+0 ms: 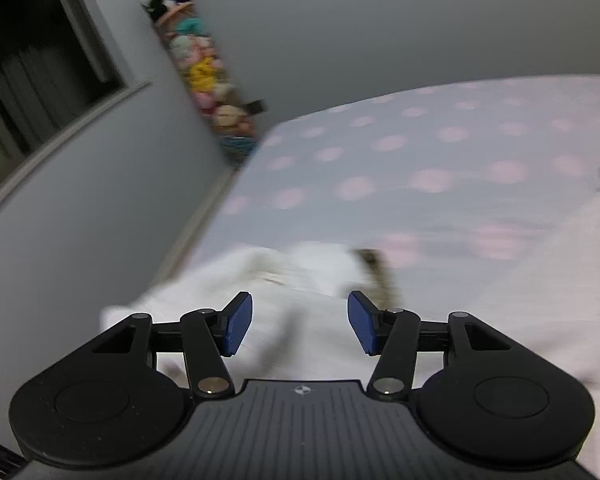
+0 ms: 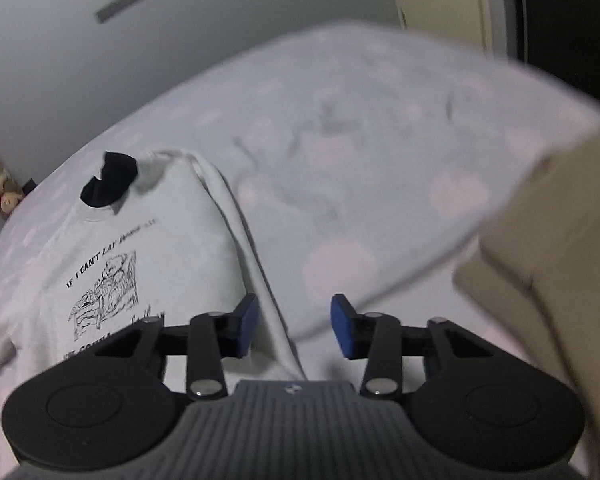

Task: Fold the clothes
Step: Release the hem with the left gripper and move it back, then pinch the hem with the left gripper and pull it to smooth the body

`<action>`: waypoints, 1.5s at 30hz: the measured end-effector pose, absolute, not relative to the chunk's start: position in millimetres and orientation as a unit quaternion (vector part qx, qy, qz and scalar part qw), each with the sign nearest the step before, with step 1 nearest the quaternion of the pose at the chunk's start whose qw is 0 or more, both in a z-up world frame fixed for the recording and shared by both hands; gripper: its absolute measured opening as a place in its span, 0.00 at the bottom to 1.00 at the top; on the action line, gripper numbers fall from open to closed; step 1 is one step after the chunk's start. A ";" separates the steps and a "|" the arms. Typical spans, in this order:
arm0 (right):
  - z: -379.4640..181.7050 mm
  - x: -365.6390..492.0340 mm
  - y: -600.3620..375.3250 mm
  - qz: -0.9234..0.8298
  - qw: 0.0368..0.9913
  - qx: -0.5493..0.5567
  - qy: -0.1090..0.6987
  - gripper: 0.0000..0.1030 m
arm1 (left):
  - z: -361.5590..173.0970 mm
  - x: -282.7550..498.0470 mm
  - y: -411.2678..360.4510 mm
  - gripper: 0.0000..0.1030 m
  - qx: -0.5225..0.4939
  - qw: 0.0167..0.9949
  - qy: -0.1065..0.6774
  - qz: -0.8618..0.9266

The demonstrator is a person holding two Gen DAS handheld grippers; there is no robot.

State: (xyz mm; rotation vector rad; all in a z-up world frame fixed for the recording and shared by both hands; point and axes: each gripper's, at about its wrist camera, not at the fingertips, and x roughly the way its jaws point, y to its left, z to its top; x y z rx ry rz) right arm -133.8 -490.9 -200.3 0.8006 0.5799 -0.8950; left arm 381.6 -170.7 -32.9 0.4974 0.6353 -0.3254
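A white T-shirt [image 2: 172,240] lies flat on the bed, with a black line drawing and lettering [image 2: 108,296] on its front and a dark neck opening [image 2: 108,184]. Its folded right edge [image 2: 244,232] runs down between the blue pads of my right gripper [image 2: 294,330], which stands open, the left pad [image 2: 249,330] close beside the fold. In the left wrist view the same white cloth [image 1: 260,280] is blurred, and my left gripper [image 1: 300,322] hovers open just above it with nothing pinched. A blurred brown patch [image 1: 380,276] shows beyond the right pad.
The bed sheet [image 1: 420,160] is pale lilac with pink dots and is rumpled [image 2: 380,152] to the right of the shirt. A beige cloth [image 2: 548,260] rises at the right. A column of stuffed toys [image 1: 204,76] hangs in the wall corner beside a dark window [image 1: 28,52].
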 end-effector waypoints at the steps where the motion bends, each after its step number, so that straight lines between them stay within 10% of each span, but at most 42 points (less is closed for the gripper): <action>1: -205.3 -136.4 -492.3 -0.402 0.781 0.391 0.274 0.43 | -32.0 362.1 -174.2 0.51 0.224 0.902 0.321 -0.183; 6: -199.4 -146.5 -476.9 -0.365 0.796 0.405 0.262 0.58 | -55.7 269.2 -193.2 0.52 0.170 0.852 0.401 -0.290; 23: -188.7 -185.5 -452.0 -0.338 0.828 0.424 0.141 0.61 | -152.0 112.0 -198.5 0.51 0.232 0.687 0.598 -0.341; 29: -186.1 -200.6 -446.7 -0.333 0.835 0.426 0.107 0.65 | -154.4 102.3 -194.3 0.09 0.206 0.686 0.593 -0.366; 37: -188.5 -201.9 -451.5 -0.328 0.832 0.435 0.108 0.66 | -78.1 103.1 -131.2 0.04 0.103 0.744 0.542 -0.377; 45: -190.5 -195.9 -453.9 -0.334 0.825 0.437 0.128 0.66 | -118.5 114.5 -100.6 0.03 0.070 0.747 0.576 -0.324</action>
